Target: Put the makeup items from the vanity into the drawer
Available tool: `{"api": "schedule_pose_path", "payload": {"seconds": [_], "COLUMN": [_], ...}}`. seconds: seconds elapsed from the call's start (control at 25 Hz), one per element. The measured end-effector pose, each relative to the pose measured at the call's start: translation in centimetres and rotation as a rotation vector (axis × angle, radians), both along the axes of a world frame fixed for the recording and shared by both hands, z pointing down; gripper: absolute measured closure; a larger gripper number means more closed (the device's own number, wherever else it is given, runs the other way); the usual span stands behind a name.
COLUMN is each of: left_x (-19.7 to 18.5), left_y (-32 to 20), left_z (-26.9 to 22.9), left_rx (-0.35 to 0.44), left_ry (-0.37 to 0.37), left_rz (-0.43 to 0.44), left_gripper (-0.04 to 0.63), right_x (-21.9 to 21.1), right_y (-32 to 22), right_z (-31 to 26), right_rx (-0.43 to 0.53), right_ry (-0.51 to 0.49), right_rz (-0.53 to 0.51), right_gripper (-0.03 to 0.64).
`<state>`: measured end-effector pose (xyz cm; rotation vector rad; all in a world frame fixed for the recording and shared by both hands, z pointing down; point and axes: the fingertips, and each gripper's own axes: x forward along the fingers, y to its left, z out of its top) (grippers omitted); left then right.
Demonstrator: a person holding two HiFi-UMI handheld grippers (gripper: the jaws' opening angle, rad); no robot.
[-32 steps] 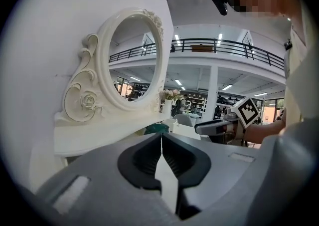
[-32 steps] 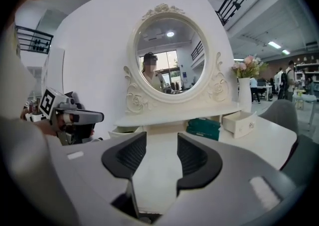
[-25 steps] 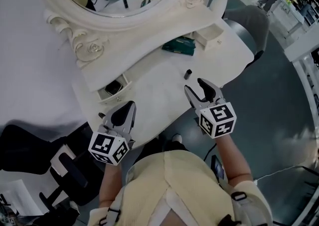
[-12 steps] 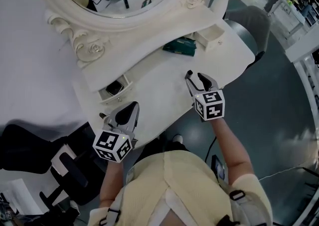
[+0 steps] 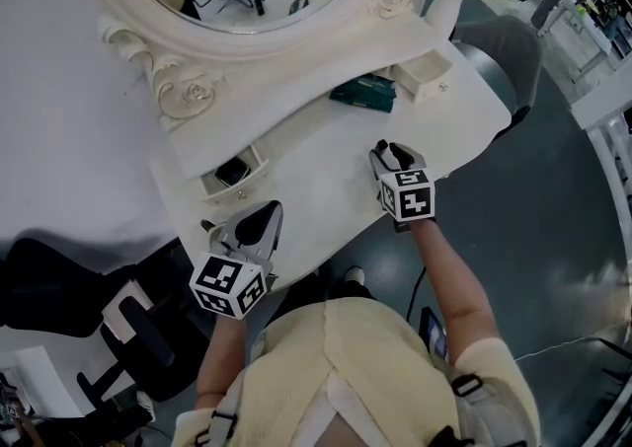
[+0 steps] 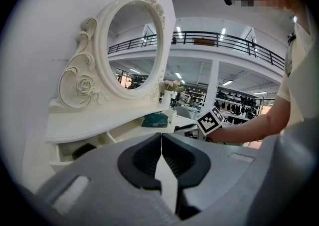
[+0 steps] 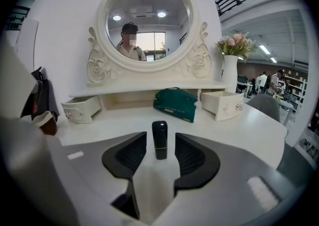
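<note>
Tube, black [image 7: 159, 140], stands upright on vanity top [image 7: 239, 130], long axis vertical, dead centre btwn right gripper [image 5: 392, 152] jaws. They're wide but just been closing, pads not touching yet. Left gripper [image 5: 265, 218] shut, empty, farther off.

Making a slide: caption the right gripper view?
Right gripper, jaws open and just now closing, around an upright black lipstick on the vanity, green pouch behind.
</note>
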<state>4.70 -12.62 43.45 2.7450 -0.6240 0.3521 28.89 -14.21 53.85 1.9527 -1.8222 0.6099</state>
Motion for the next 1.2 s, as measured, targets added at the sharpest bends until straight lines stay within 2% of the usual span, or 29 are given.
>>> {"api": "schedule_pose_path", "payload": {"seconds": [0.36,0.48,0.84,1.2], "left_x": [-0.1,0.1,-0.6,-2.4], "left_y": [0.0,0.0,-0.6,-2.1], "left_z": [0.2,0.3,-0.3,-1.4], "left_rx": [-0.003,-0.004,0.003,0.026], "left_ry": [-0.009,-0.008,0.001,0.021], "left_rz": [0.004,0.006,-0.019,-0.086], "left_gripper": [0.6,0.6,0.6,0.601], "right_x": [0.2,0.1,-0.3,-2.9], "right_y": [-0.5,-0.6,-0.6,-1.8], "right_z": [0.7,0.7,-0.4,-4.1], "right_rx": [-0.001,-0.003,0.007,0.071], "right_ry": [0.011,0.02,0.01,-0.011], "right_rz": [0.022,0.017,-0.006,-0.082], "right_gripper": [0.478,0.514,0.517,0.518]}}
